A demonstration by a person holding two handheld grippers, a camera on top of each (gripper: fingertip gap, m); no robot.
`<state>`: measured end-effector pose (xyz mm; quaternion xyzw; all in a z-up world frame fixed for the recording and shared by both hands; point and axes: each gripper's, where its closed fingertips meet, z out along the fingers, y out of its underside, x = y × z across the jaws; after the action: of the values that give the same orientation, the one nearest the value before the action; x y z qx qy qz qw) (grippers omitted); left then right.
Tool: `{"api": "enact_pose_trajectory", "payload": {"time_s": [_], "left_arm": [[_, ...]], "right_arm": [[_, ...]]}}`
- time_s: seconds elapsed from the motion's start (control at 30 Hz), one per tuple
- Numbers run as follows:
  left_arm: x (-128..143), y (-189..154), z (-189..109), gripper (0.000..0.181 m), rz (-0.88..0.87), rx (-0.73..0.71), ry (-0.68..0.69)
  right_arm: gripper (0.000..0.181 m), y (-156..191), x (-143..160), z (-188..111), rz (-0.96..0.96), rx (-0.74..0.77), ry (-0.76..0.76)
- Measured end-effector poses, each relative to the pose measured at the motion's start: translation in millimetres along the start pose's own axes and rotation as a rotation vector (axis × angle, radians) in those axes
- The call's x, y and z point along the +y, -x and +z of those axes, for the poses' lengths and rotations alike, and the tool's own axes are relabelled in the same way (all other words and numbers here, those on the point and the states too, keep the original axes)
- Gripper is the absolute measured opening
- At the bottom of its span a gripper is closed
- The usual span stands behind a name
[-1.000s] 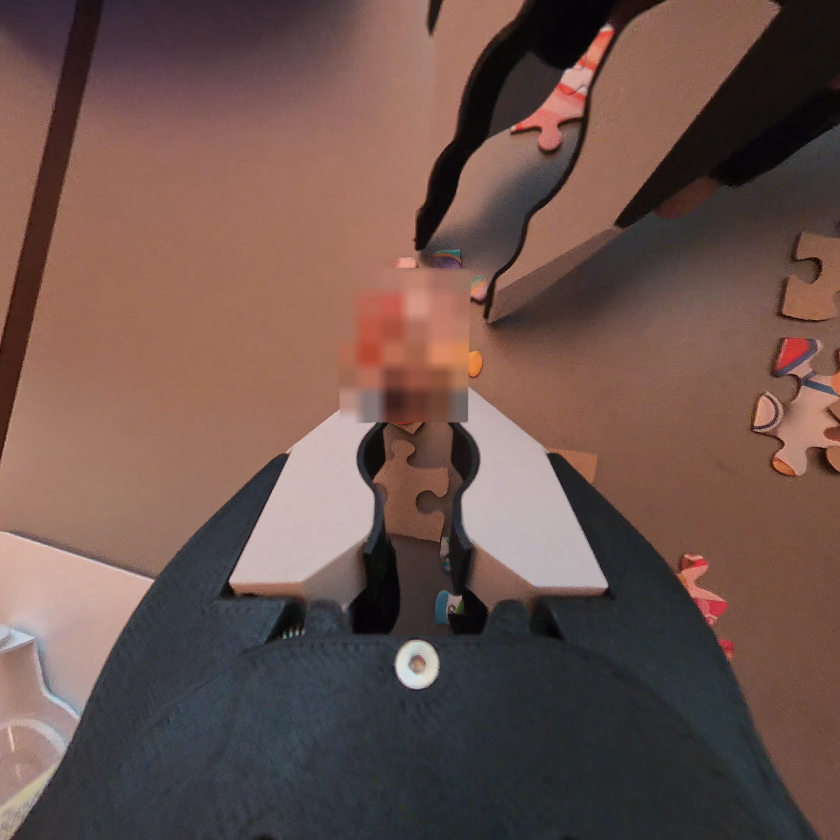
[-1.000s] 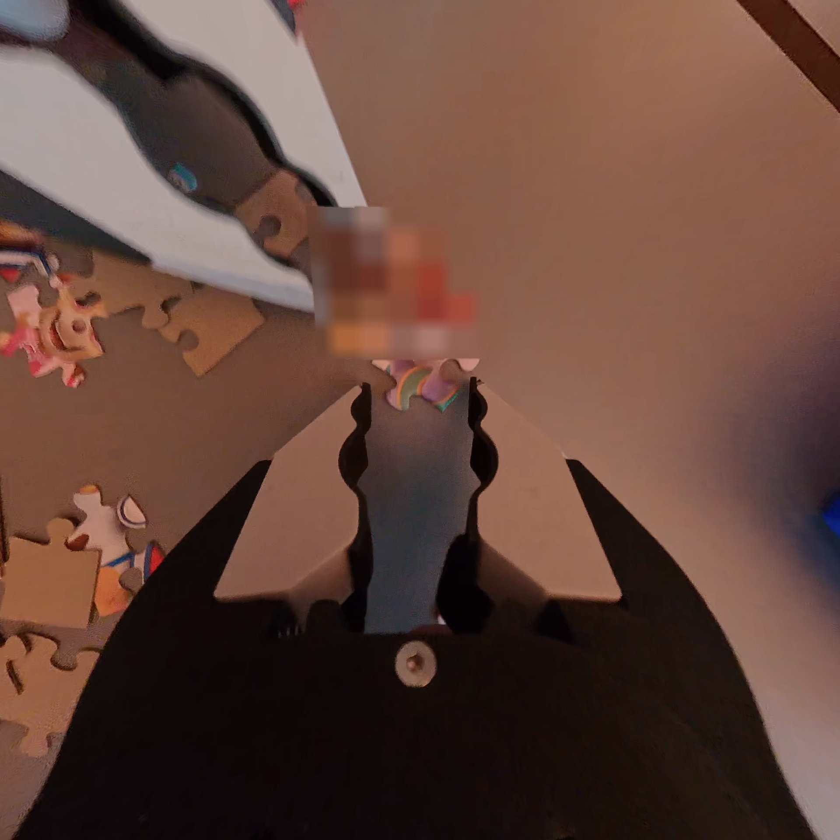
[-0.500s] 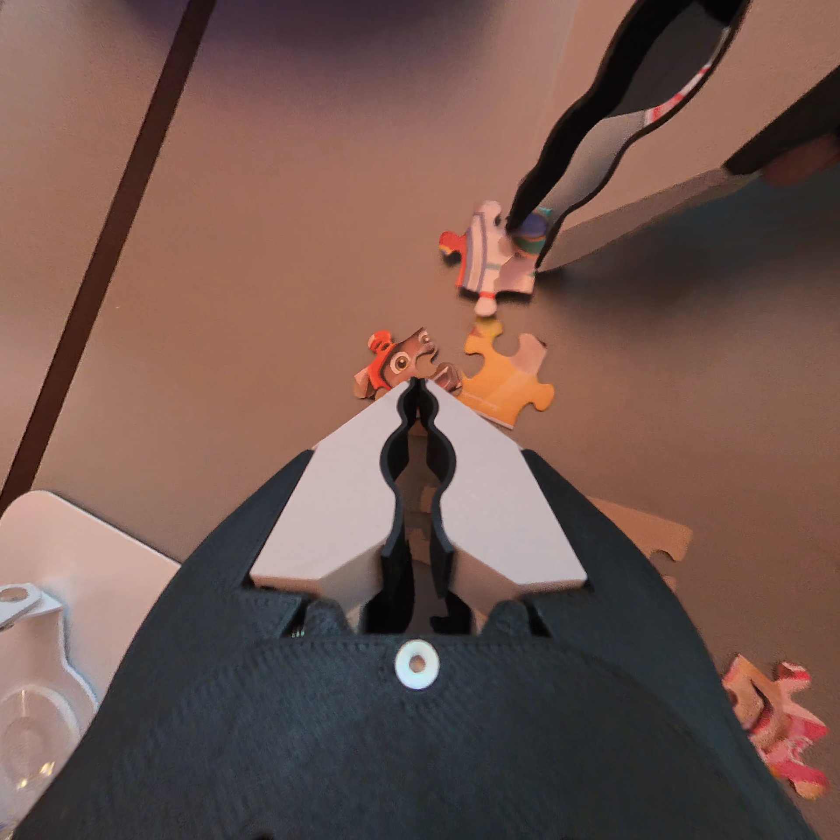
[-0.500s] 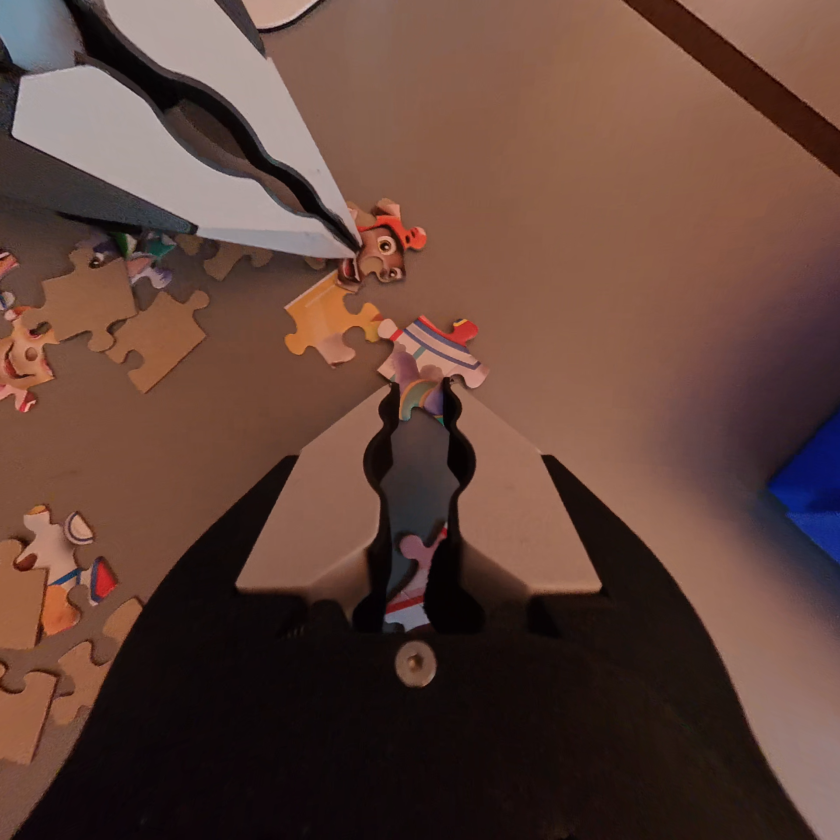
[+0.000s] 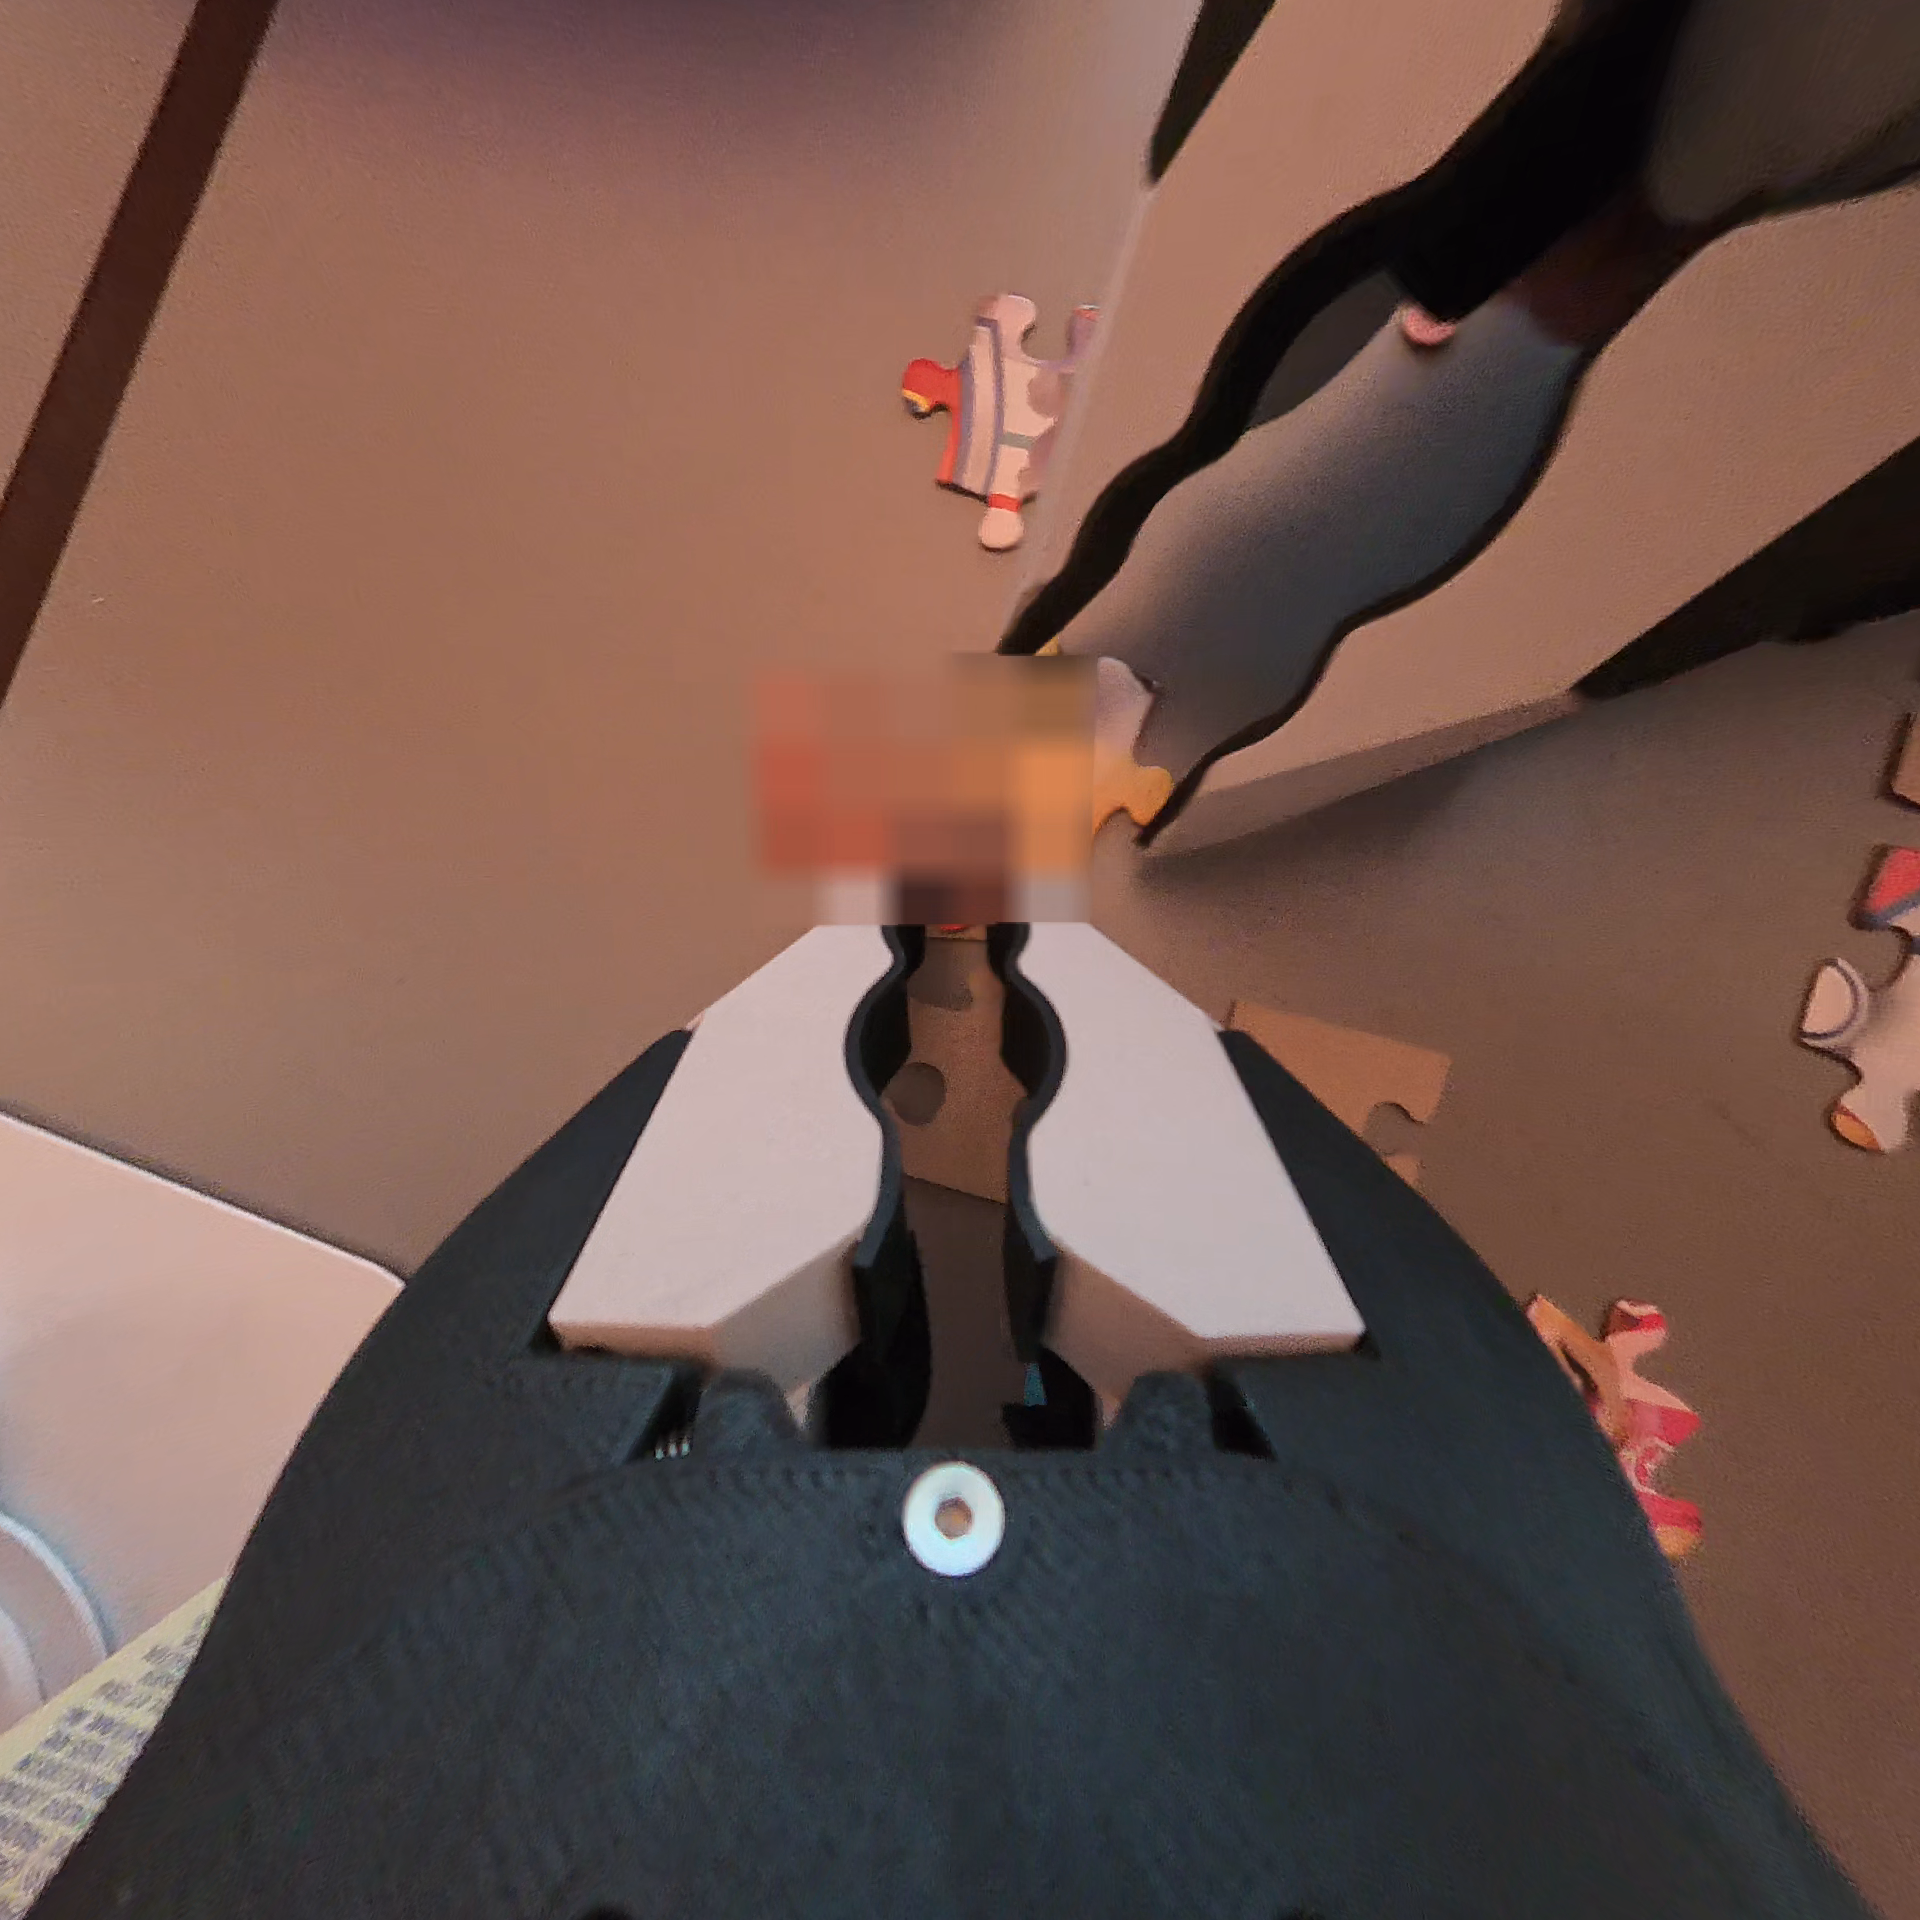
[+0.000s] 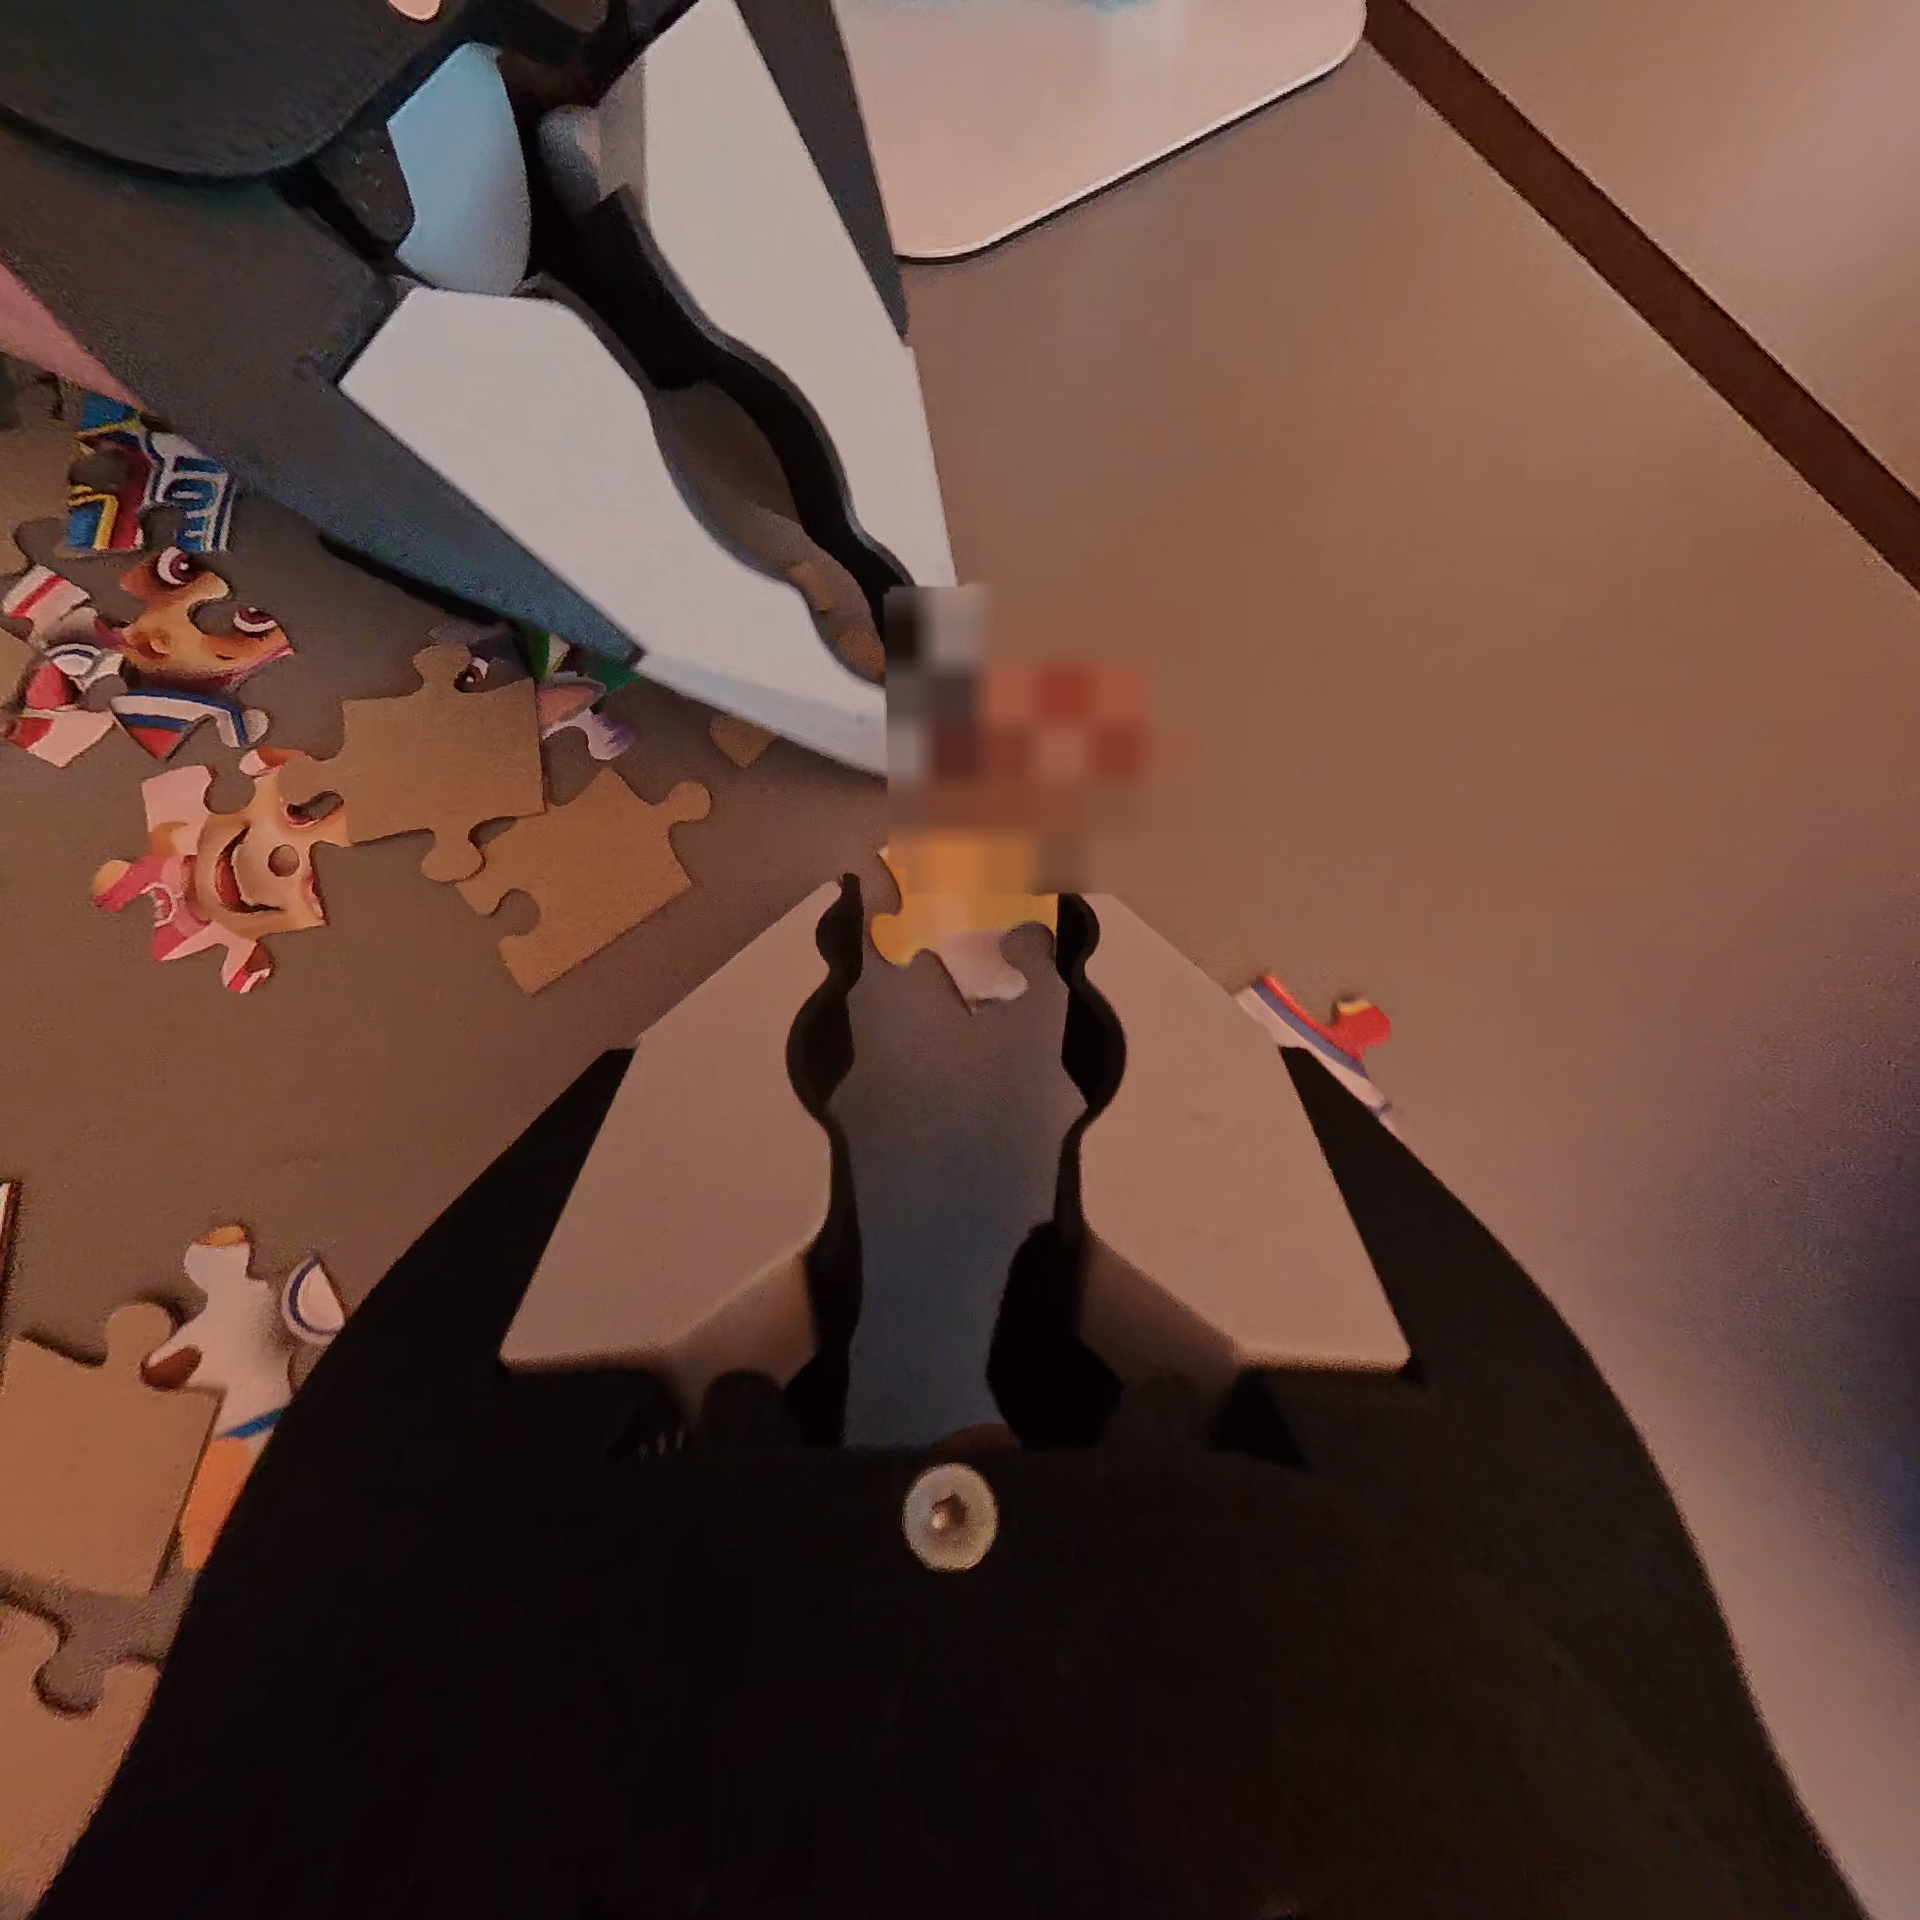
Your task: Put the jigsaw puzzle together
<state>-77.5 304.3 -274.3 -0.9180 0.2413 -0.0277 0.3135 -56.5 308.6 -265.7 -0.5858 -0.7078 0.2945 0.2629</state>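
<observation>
Puzzle pieces lie scattered on a brown table. My left gripper (image 5: 954, 935) is open by a narrow gap, low over a face-down brown piece (image 5: 951, 1101), its tips at a red-and-brown picture piece. My right gripper (image 6: 961, 904) is open wider, its tips on either side of a yellow piece (image 6: 935, 935). In the left wrist view the right gripper's fingers (image 5: 1403, 644) straddle that yellow piece (image 5: 1127, 774). A red-and-white striped piece (image 5: 997, 416) lies apart from them; it also shows in the right wrist view (image 6: 1320, 1029). Neither gripper holds anything.
Several loose pieces, some face up (image 6: 229, 873) and some face down (image 6: 592, 873), lie left of the right gripper. More pieces (image 5: 1870, 1039) lie at the left view's right edge. A white tray (image 6: 1091, 125) stands behind the left gripper's fingers (image 6: 623, 499). A dark strip (image 6: 1662, 312) crosses the table. Left and right tips are no more than a few centimetres apart.
My left gripper, nearly shut half a second ago, has opened a little. My right gripper has left the striped piece, moved over to the yellow piece and opened wider.
</observation>
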Motion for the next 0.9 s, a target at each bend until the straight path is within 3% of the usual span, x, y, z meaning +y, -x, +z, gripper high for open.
{"api": "enact_pose_trajectory", "payload": {"time_s": [0.13, 0.27, 0.37, 0.5, 0.6, 0.7, 0.77, 0.9], "left_arm": [[3.3, -7.7, -3.1, 0.015, 0.045, 0.016, -0.003], [9.8, -3.8, -6.6, 0.015, 0.043, -0.001, 0.015], [15.9, 7.5, -9.3, 0.016, 0.034, -0.061, 0.027], [18.1, 6.3, -10.7, 0.017, 0.015, -0.056, 0.029], [24.7, 3.4, -17.0, 0.023, 0.025, -0.054, 0.060], [31.9, -0.5, -27.8, 0.030, 0.016, -0.040, 0.058], [36.1, -2.2, -36.1, 0.037, 0.004, -0.029, 0.054], [54.1, -6.1, -40.9, 0.046, -0.012, 0.013, 0.100]], "right_arm": [[0.032, 3.0, -8.5, 10.0, -0.009, 0.008, -0.010], [0.000, -3.5, -2.6, 15.2, 0.017, 0.015, 0.001], [0.000, -19.3, 3.3, 9.8, 0.026, 0.099, 0.035], [0.000, -19.1, 4.3, 9.2, 0.054, 0.077, 0.018], [0.008, -14.2, 2.8, 8.2, 0.015, 0.075, 0.021], [0.033, -7.4, 3.5, 7.0, 0.021, 0.036, 0.030], [0.041, -5.3, 6.6, 6.0, 0.024, 0.018, 0.045], [0.043, -1.1, 8.1, 5.4, 0.026, -0.012, 0.044]]}}
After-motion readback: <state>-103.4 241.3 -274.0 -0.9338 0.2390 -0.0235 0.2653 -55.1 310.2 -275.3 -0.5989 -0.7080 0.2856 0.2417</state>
